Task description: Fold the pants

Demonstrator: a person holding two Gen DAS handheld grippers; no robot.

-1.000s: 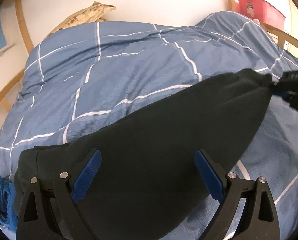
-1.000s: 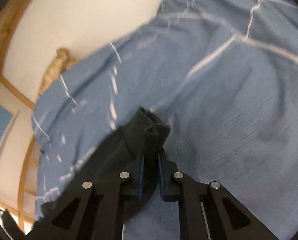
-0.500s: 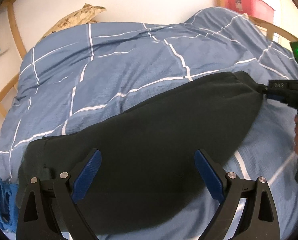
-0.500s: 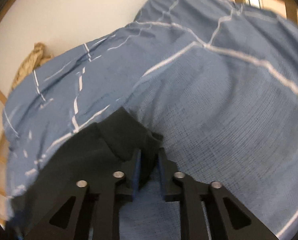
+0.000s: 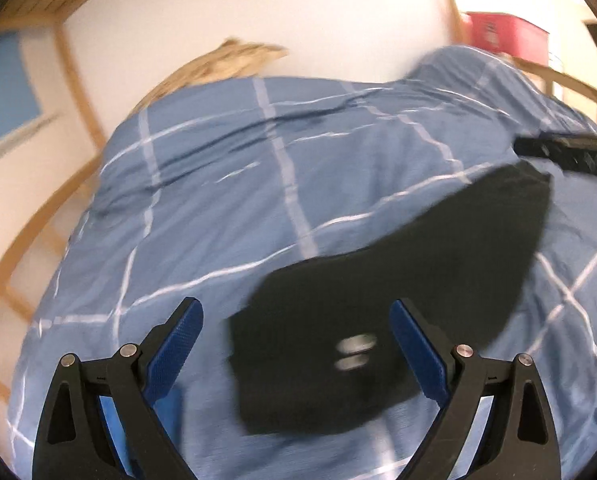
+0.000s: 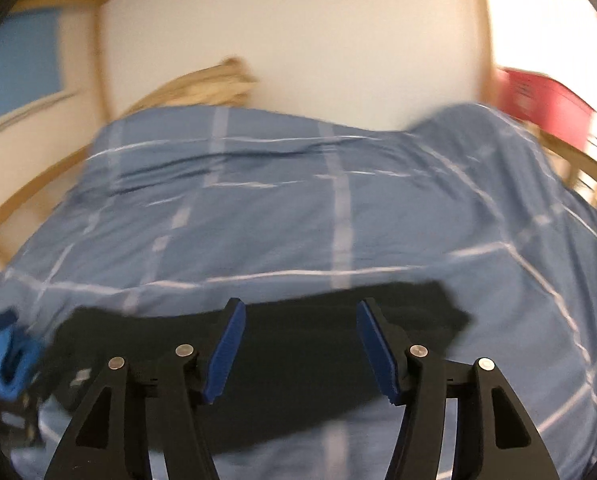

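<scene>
The black pants [image 5: 398,300] lie flat on the blue checked duvet [image 5: 238,184], running from in front of my left gripper up to the right. My left gripper [image 5: 296,344] is open and empty, above the near end with the waist tag [image 5: 354,352]. My right gripper [image 6: 300,340] is open and empty above the pants [image 6: 318,344], which stretch left to right below it. The right gripper's body [image 5: 570,152] shows at the far end of the pants. The left gripper [image 6: 6,356] shows at the left edge of the right wrist view.
A wooden bed frame [image 5: 38,216] rings the bed. A beige pillow [image 5: 218,68] lies by the white wall. A red box [image 5: 502,36] stands at the back right. The duvet [image 6: 338,200] spreads beyond the pants.
My right gripper has let go of the pants' end and opened, pulling back. The pants now lie flat. Both views have shifted and are blurred by motion.
</scene>
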